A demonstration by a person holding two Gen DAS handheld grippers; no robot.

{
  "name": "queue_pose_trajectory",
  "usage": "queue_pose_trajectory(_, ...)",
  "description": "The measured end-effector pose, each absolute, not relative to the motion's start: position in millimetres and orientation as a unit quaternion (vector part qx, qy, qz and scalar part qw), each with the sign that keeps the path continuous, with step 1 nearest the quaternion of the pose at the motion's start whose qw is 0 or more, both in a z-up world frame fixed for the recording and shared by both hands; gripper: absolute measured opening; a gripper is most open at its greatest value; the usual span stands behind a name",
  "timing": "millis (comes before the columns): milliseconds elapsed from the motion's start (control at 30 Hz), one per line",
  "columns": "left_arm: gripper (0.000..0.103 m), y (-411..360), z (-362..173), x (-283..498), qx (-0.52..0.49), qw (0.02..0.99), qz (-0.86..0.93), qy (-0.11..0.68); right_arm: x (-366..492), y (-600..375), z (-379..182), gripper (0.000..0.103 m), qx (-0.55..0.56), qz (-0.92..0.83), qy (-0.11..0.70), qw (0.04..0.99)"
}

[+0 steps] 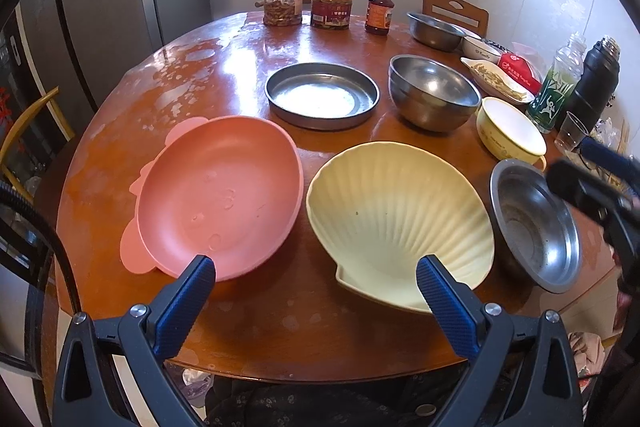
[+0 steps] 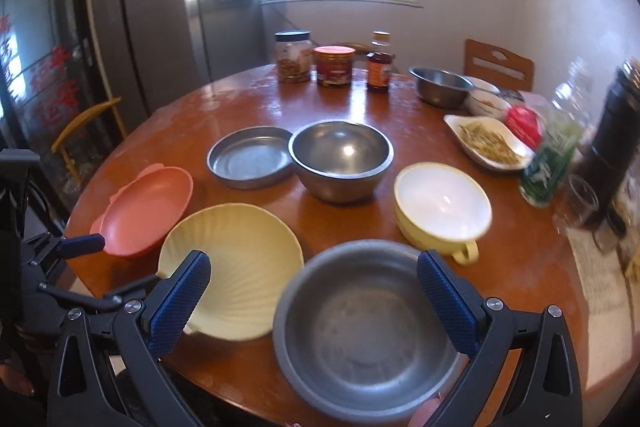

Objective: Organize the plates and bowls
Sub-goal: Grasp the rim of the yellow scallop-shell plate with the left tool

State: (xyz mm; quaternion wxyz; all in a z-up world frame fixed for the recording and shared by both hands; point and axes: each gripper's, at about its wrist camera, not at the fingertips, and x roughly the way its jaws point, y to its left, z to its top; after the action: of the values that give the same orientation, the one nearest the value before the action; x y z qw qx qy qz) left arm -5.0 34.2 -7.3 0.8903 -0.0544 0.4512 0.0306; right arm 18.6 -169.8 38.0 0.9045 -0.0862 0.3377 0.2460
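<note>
Right view only, mug handle (image 2: pixel 466 251) (yellow)

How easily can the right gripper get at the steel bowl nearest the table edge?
Probably easily. The right gripper is open, and the steel bowl sits empty right in front of it, with nothing over its rim. The shell-shaped plate lies close beside it.

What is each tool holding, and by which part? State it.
Nothing. The left tool and right tool are both open and empty above the round wooden table.
</note>
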Motion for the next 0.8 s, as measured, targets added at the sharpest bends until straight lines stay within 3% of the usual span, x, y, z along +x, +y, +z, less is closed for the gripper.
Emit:
queue_pose_trajectory(500, 0.102, 47.4, -23.4, 0.6, -0.093, 0.872, 0.018, 0.481, 79.4, -105.1, 10.2, 0.101, -0.184, 0.324, 0.424, 0.825)
queue_pose_trajectory(600, 0.099, 44.4, -23.4, 1.4, -0.093, 0.871, 0.012, 0.483, 90.6, -99.7, -1.6, 0.093, -0.187, 0.325, 0.442, 0.815)
queue_pose_trajectory(733, 0.098, 40.6, -22.2, 1.7, -0.100, 0.871, -0.012, 0.481, 96.2, -94.5, -12.4, 0.065, -0.197, 0.341, 0.461, 0.796)
queue_pose_trajectory(800, 0.095, 37.8, -23.6, 4.0, -0.103, 0.867, -0.019, 0.487, 97.8, -92.2, -15.9, 0.064, -0.202, 0.341, 0.461, 0.794)
